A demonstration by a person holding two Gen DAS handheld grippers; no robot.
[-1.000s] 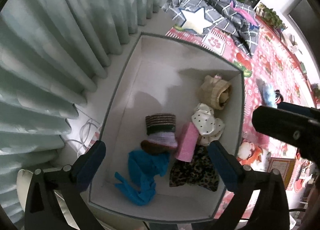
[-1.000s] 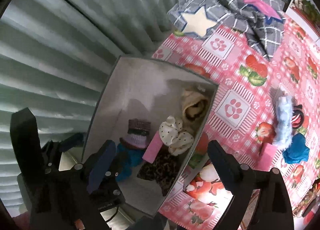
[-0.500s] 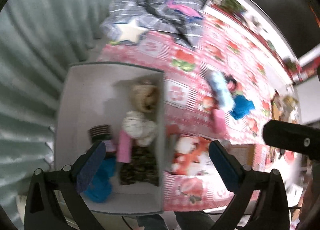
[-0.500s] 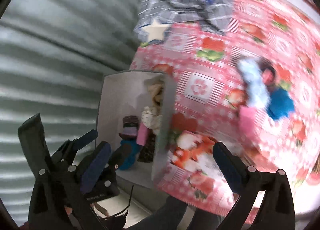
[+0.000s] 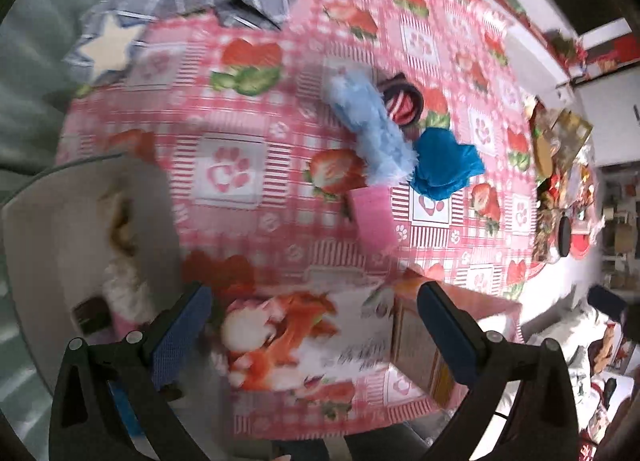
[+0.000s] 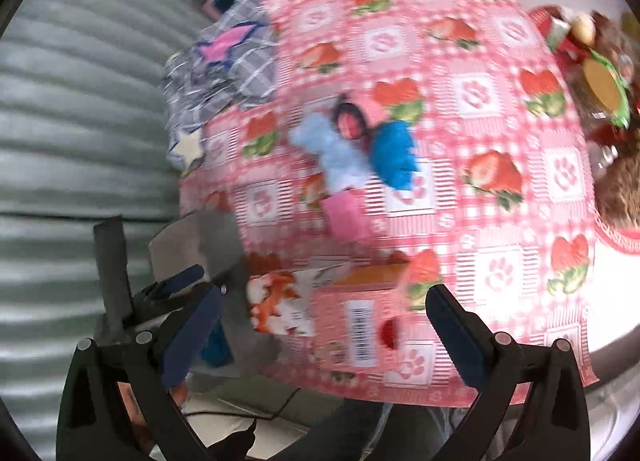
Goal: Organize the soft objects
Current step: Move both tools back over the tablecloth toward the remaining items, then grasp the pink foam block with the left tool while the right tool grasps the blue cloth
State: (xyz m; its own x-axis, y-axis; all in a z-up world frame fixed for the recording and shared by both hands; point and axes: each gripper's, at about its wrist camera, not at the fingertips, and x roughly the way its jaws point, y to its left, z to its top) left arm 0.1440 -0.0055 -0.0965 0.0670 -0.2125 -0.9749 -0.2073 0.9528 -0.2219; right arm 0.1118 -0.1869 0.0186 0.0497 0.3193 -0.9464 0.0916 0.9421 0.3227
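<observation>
— So, where do the two grippers stand?

— Both are empty. The left gripper (image 5: 312,325) has its jaws wide, with nothing between them. The right gripper (image 6: 324,321) has just been opening and is also wide and empty.

— And the soft things?

— Some lie already in the white box (image 5: 44,229) at the left edge of the table. Four wait on the pink tablecloth (image 5: 240,109): a fluffy light-blue piece (image 5: 368,133), a striped roll (image 5: 402,103) touching it, a bright blue cloth (image 5: 446,165) and a pink piece (image 5: 372,217) just beside them.

— What can go wrong?

— They lie very close together. Probably a wide jaw closes on two at once, or pushes a neighbour away. Also the pictures are blurred, so the aim is perhaps not sure. And the box stands at the table edge; a knock from a gripper can push it off.
</observation>
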